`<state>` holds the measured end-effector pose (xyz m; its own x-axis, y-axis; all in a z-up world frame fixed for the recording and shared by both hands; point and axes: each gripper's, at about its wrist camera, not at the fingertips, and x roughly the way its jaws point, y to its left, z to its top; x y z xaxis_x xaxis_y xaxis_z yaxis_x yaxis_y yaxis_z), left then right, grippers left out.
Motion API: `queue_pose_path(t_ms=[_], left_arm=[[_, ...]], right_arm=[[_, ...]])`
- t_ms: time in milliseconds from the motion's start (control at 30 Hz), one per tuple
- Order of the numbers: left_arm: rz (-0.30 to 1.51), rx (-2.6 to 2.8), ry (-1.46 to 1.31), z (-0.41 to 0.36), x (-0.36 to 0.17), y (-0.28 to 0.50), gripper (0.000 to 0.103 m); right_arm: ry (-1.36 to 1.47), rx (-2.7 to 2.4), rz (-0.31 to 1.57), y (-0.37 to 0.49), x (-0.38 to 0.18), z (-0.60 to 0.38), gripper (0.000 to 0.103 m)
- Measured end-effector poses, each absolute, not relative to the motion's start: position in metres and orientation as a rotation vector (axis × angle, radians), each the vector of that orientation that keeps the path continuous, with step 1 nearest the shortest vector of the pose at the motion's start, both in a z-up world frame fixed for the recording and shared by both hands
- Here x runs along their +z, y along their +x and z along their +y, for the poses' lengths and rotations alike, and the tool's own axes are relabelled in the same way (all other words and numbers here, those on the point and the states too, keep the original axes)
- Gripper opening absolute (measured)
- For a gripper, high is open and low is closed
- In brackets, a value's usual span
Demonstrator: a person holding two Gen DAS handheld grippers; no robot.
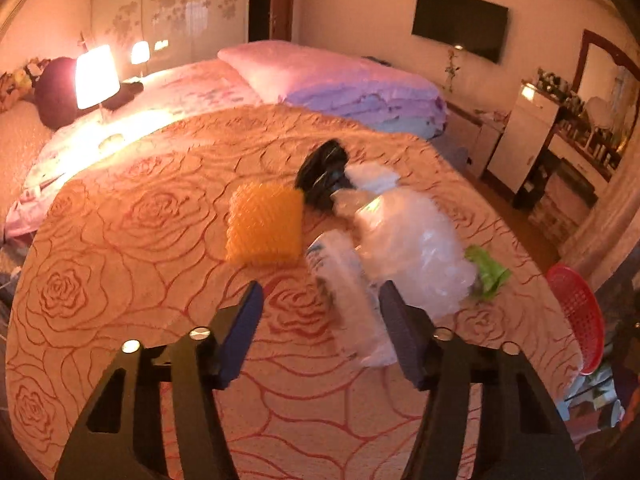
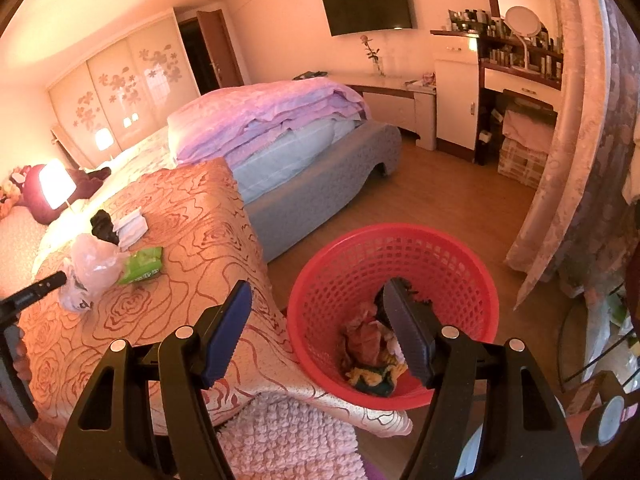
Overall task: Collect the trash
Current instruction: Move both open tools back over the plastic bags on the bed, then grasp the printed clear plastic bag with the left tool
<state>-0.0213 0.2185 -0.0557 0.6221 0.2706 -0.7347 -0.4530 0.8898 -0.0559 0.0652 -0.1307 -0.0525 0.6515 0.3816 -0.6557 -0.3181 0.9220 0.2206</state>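
This was a bedroom in a home. A wide bed (image 2: 320, 184) carried a folded stack of pink and lilac quilts (image 2: 272, 116), and a glowing white-shaded bedside lamp (image 1: 97, 76) stood beside it. A sliding wardrobe with flower-patterned doors (image 2: 120, 92) filled one wall, a flat black television (image 2: 366, 0) hung on another, and a dressing table crowded with cosmetic bottles (image 2: 516, 56) held a round mirror.

My right gripper (image 2: 316, 312) hangs with fingers spread over the round red plastic mesh basket (image 2: 472, 276), which holds crumpled scraps. On the rose-patterned orange bedspread (image 2: 192, 216) lie a clear plastic bag (image 2: 94, 264) and a green wrapper (image 2: 142, 266).
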Motion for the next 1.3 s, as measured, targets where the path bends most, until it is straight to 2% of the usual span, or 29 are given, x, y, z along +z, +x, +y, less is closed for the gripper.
queue_pose_path(t_ms=[433, 600, 733, 1033, 1067, 1300], left_arm=[[0.774, 0.464, -0.307, 0.24, -0.058, -0.053, 0.056], [0.75, 0.406, -0.299, 0.228, -0.051, -0.046, 0.056], [0.76, 0.381, -0.272, 0.218, -0.053, -0.037, 0.062], [0.813, 0.38, -0.3, 0.227, -0.074, -0.029, 0.061], [0.812, 0.37, -0.307, 0.228, -0.075, -0.029, 0.059], [0.81, 0.274, -0.36, 0.226, -0.084, -0.029, 0.027]], right_arm=[[0.084, 0.406, 0.778, 0.065, -0.056, -0.128, 0.066], [0.081, 0.41, 0.783, 0.066, -0.057, -0.127, 0.066], [0.081, 0.412, 0.786, 0.066, -0.057, -0.126, 0.066], [0.083, 0.411, 0.786, 0.066, -0.059, -0.124, 0.066], [0.083, 0.412, 0.788, 0.065, -0.06, -0.123, 0.066], [0.076, 0.422, 0.792, 0.062, -0.061, -0.119, 0.066]])
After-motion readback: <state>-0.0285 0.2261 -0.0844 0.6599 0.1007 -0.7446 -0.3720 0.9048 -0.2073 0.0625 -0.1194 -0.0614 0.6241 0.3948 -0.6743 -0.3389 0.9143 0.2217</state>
